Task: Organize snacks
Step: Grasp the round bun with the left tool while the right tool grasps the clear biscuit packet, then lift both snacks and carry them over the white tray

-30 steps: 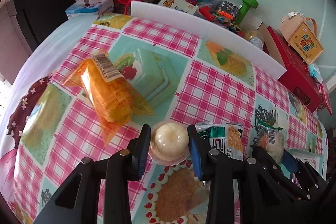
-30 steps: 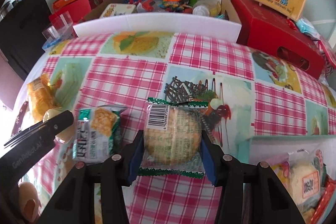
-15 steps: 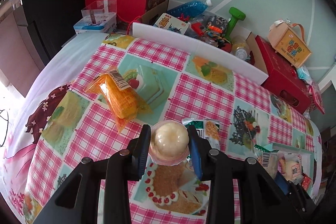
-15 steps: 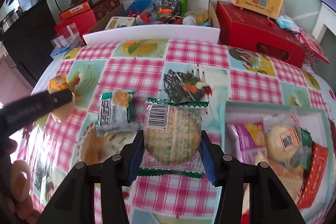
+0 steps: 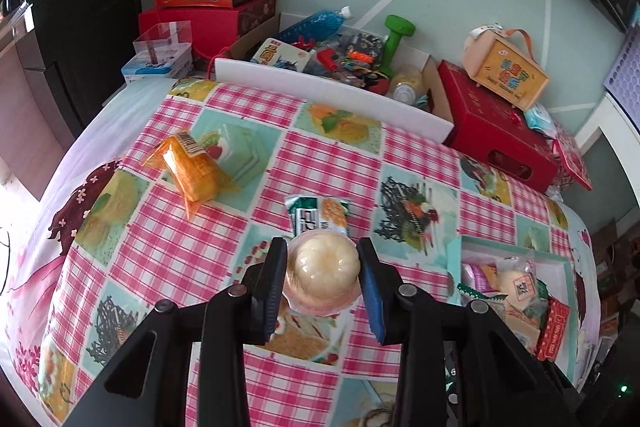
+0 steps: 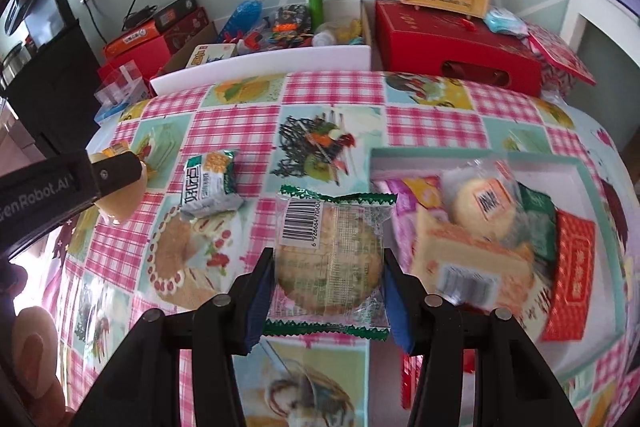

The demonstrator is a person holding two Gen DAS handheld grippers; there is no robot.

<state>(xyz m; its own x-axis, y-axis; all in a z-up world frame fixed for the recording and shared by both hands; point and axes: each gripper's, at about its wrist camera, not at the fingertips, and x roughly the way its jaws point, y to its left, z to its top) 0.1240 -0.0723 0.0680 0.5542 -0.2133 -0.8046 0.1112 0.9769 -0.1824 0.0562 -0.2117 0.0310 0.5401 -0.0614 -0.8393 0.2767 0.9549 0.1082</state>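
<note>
My left gripper (image 5: 322,275) is shut on a round cream pudding cup (image 5: 323,269) and holds it above the checked tablecloth. My right gripper (image 6: 328,275) is shut on a round biscuit in a clear green-edged wrapper (image 6: 329,259), held above the table just left of the snack box (image 6: 472,163). The box holds several wrapped snacks and also shows in the left wrist view (image 5: 516,259). A green-and-white snack packet (image 5: 318,217) and an orange wrapped snack (image 5: 192,169) lie on the cloth. The packet also shows in the right wrist view (image 6: 210,183). The left gripper's arm (image 6: 60,183) shows at the left there.
A white foam board (image 5: 332,97) stands along the table's far edge. Behind it are a cardboard box of toys (image 5: 344,51), red boxes (image 5: 496,143), a yellow carry case (image 5: 506,71) and a clear box (image 5: 162,49). A black cabinet (image 5: 80,27) stands at the left.
Both grippers have risen from the table with their snacks held. The right gripper has moved right, so the snack box has come into view beside it.
</note>
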